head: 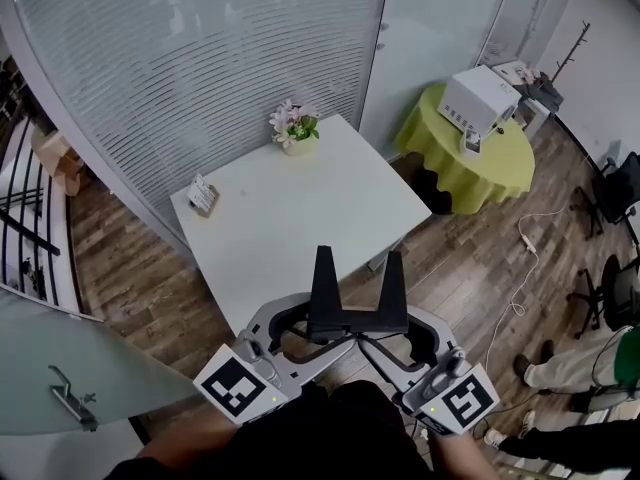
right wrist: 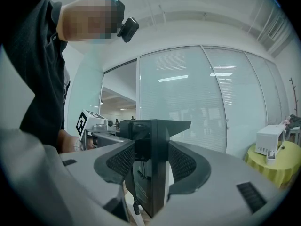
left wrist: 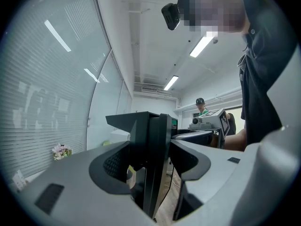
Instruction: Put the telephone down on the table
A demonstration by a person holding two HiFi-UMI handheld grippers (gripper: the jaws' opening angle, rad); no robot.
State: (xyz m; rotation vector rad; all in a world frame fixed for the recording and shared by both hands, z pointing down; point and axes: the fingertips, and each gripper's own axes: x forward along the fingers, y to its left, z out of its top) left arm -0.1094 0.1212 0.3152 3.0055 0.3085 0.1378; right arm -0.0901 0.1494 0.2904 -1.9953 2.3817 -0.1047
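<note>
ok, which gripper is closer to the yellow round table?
Right. The right gripper grips the telephone on the side toward the yellow table; the left gripper grips its opposite side, farther away.

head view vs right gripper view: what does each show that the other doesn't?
Head view only: flowers on the white table, and a cable on the floor. Right gripper view only: the grip up close, with the right gripper shut on both faces of the telephone, plus the person's head camera. Both: the telephone, the left gripper, and the yellow table with its white box.
</note>
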